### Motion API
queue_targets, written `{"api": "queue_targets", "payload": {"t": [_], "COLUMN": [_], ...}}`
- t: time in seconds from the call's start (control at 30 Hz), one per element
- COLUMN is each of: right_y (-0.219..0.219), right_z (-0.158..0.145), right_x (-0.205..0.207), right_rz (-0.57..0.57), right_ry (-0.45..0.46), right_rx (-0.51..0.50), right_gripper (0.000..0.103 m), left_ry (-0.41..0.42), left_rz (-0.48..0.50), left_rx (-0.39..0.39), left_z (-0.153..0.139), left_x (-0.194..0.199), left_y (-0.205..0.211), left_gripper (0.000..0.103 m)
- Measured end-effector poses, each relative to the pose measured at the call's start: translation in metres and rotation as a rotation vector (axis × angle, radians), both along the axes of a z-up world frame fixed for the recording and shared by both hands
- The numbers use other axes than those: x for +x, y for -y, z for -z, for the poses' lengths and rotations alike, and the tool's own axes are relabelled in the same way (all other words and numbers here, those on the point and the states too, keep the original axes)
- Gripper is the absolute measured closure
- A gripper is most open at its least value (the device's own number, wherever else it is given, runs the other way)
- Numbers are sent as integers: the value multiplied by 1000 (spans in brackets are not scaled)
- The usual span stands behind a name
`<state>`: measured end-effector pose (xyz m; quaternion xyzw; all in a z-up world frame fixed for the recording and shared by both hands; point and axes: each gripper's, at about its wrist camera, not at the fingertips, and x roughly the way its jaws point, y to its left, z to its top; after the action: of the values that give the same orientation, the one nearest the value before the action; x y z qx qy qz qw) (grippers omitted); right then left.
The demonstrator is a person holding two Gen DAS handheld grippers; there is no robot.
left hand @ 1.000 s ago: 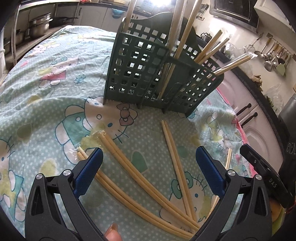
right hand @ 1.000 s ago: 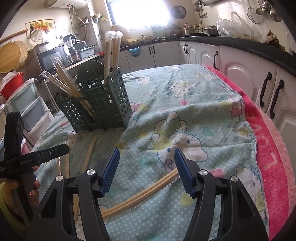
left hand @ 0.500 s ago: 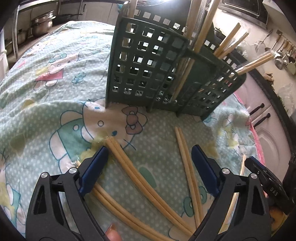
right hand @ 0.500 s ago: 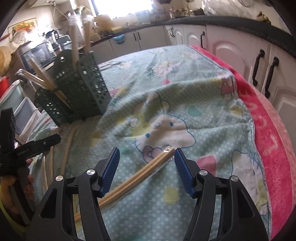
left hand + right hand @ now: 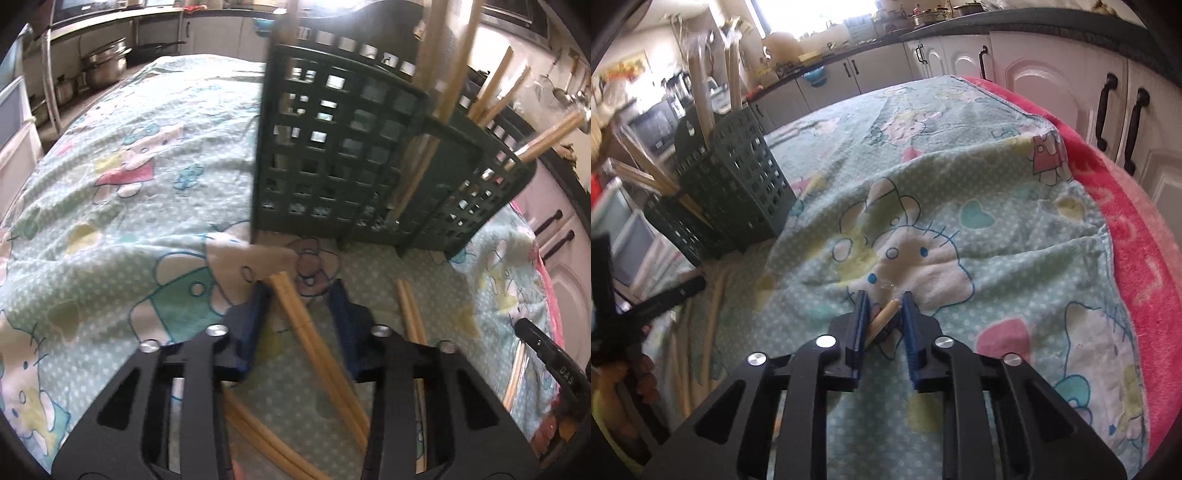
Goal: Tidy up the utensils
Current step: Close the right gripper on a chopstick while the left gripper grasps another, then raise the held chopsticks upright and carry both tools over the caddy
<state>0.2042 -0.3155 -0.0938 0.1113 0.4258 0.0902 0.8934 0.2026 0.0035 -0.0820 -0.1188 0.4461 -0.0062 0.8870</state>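
On patterned cloth [image 5: 110,192], pale wooden chopsticks [image 5: 314,343], green slotted caddy [image 5: 332,147]

We see a dark green lattice-walled utensil holder [image 5: 343,155] standing upright on the cloth at twelve o'clock in the left wrist view, split into compartments, with several pale wooden chopsticks [image 5: 454,74] leaning out of its top toward one and two o'clock. Below it, loose chopstick pairs lie flat: one pair [image 5: 314,347] runs from centre down toward five o'clock, another pair [image 5: 410,314] lies just beside it at three o'clock. In the right wrist view, a wrapped chopstick pair's tip [image 5: 884,317] shows at centre, tilted toward one o'clock.
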Motion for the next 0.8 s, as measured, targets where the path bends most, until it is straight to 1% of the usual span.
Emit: {"api": "queue_targets", "payload": {"t": [0.03,0.17,0.27,0.3,0.5,0.7,0.77,0.8], "right_y": [1,2,1,-1,-10,-22,-26,-28], "right_z": [-1,-6,-14,-16,-39,-67,-77,-81], "right_x": [1,-1,-5,-6,-15,-25,-28,-29], "right_rz": [1,-10,-24,-29,-80,-128,-147,-154], "right_ry": [4,27,56,62,138,213,241,253], "right_rx": [13,53,68,72,90,94,92,91], "right_gripper": [88,89,90,90,92,93,94,94], "left_ry": [-2,-6,3,10,73,164,189,201], "left_rz": [-8,-12,-5,1,36,76,85,90], "left_rx": [-13,-49,-101,-122,-175,-211,-218,-223], "left_z": [0,-1,-4,-6,-26,-61,-69,-74], "left_x": [0,-3,-7,-10,-24,-38,-39,-41], "left_y": [-4,-14,-21,-22,-28,-19,-15,-14], "left_gripper": [85,92,96,96,96,97,100,100]}}
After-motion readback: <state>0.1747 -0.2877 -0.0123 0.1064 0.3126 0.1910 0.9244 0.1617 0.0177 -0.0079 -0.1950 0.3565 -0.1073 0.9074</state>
